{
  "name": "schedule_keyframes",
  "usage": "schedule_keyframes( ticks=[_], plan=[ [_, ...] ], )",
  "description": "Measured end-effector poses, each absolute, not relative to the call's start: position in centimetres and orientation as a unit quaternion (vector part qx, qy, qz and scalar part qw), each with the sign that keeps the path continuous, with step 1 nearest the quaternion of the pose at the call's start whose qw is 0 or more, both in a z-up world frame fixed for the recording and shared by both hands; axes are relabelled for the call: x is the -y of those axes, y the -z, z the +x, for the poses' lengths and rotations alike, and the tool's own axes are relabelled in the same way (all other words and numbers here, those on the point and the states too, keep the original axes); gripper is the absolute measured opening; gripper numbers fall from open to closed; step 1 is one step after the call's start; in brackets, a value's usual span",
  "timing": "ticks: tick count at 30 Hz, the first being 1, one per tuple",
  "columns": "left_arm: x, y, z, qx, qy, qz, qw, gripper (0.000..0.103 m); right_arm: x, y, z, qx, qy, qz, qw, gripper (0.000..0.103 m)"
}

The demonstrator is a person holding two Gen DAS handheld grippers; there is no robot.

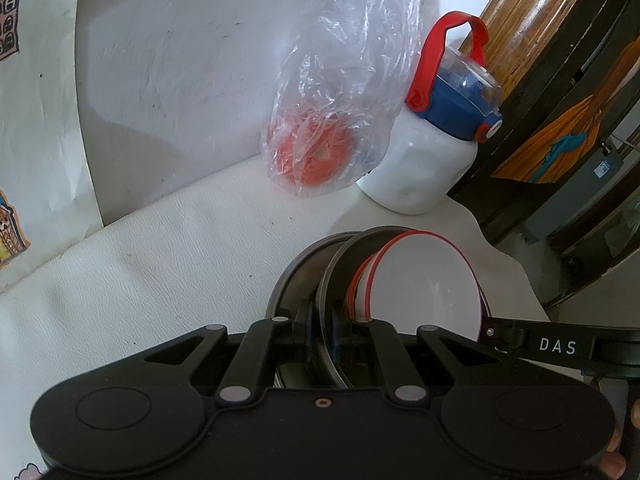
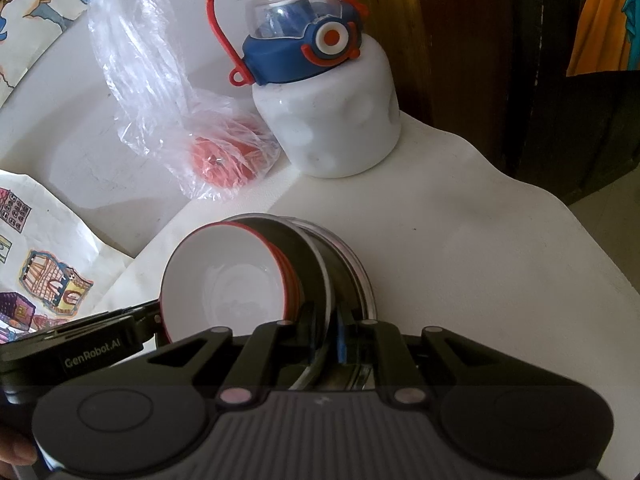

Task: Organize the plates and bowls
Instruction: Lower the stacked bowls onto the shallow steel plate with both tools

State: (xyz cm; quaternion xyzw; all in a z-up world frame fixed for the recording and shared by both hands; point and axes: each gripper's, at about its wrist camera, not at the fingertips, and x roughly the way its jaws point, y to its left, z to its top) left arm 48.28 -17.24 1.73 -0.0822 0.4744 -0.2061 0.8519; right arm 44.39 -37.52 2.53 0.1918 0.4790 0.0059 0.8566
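Note:
A stack of dishes is held between my two grippers over the white table. It has a red-rimmed white bowl [image 1: 424,280] nested in a dark plate [image 1: 340,264], with a second dark plate [image 1: 296,276] under it. My left gripper [image 1: 322,320] is shut on the dark plate's rim. In the right wrist view the same bowl [image 2: 224,280] and dark plates [image 2: 320,256] show. My right gripper [image 2: 324,332] is shut on the plate rim from the opposite side. Each gripper's body shows at the other view's edge.
A white bottle with a blue and red lid [image 1: 432,148] stands at the back of the table [image 1: 160,264]. A clear plastic bag with a red item [image 1: 320,128] leans on the wall beside it. A printed cloth [image 2: 36,264] lies at the left. A wooden door frame [image 1: 540,80] is at the right.

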Motion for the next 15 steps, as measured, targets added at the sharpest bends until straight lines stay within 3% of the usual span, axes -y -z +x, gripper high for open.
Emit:
schedule_keyframes(
  ticks=[15],
  plan=[
    [17.1,-2.1,48.2,-0.471,0.205,-0.082,0.854,0.010,38.1,-3.5,44.1,-0.466,-0.004,0.191,0.864,0.019]
  ],
)
